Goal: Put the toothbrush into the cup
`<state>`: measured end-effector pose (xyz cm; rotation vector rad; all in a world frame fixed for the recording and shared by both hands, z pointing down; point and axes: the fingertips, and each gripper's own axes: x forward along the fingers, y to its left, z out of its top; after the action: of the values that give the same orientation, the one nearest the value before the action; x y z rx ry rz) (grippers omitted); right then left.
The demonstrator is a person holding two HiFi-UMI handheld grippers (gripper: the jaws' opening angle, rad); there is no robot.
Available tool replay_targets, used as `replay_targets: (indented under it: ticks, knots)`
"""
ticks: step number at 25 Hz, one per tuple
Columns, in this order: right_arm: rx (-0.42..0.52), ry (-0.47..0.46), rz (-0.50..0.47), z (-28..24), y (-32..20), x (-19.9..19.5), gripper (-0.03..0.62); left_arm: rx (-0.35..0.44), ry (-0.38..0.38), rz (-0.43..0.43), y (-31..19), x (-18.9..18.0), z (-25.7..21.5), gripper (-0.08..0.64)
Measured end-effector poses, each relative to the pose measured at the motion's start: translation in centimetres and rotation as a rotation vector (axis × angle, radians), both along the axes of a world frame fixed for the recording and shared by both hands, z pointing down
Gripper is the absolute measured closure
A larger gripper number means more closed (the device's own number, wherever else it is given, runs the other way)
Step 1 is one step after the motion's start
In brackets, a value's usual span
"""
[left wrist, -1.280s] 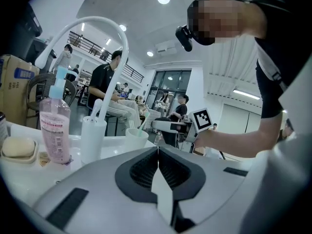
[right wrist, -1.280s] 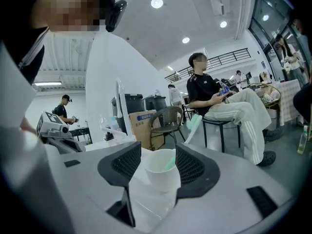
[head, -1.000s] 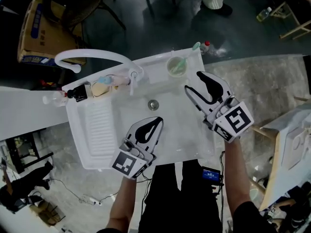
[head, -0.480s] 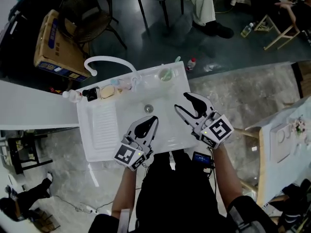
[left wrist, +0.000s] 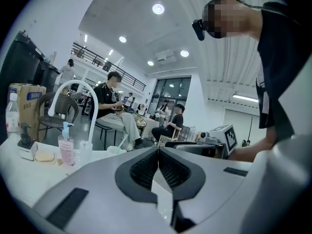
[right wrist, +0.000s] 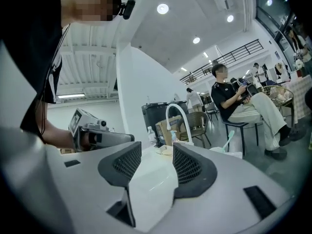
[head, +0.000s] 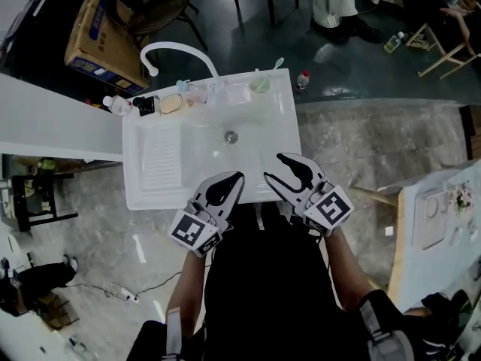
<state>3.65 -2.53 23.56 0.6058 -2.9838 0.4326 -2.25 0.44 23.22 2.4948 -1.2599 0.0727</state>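
Seems finished, with toothbrush standing in cup, well ahead of both claws. Left gripper pinched together, right gripper spread wide, both empty. Nothing remaining, by the look of it.

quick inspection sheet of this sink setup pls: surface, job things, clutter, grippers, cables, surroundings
surface: white sink with a ribbed drainboard; basin bare.
job's things: toothbrush stands in the cup at the back right corner.
clutter: soap, pink pump bottle and faucet along the back edge.
grippers: left gripper jaws together, empty; right gripper jaws apart, empty; both at the sink's near edge.
cables: one cable on the floor, lower left.
surroundings: cardboard box, small bottle on the floor, seated people behind.
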Motion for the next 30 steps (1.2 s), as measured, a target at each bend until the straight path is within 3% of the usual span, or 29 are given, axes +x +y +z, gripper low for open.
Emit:
replay_targets:
  ticks: [3,6,13,22,30]
  knots:
    - [0.001,-0.006,-0.029,-0.1,2.4,-0.2,0.395,-0.007,-0.006,-0.024,1.7,-0.4,0.4,0.548]
    - [0.012,-0.01,-0.062,-0.2,5.0,-0.8,0.463,-0.013,-0.01,-0.055,3.7,-1.1,0.3,0.548]
    - [0.007,-0.024,-0.047,-1.5,9.9,-1.7,0.558,0.018,0.048,-0.084,8.8,-2.3,-1.1,0.548]
    - [0.008,0.036,-0.111,-2.2,21.0,-3.8,0.575,0.056,0.061,-0.069,19.9,-4.3,-2.4,0.548]
    - [-0.01,0.028,-0.08,-3.3,31.0,-2.2,0.575,0.072,0.079,-0.049,30.5,-4.5,-3.2,0.548]
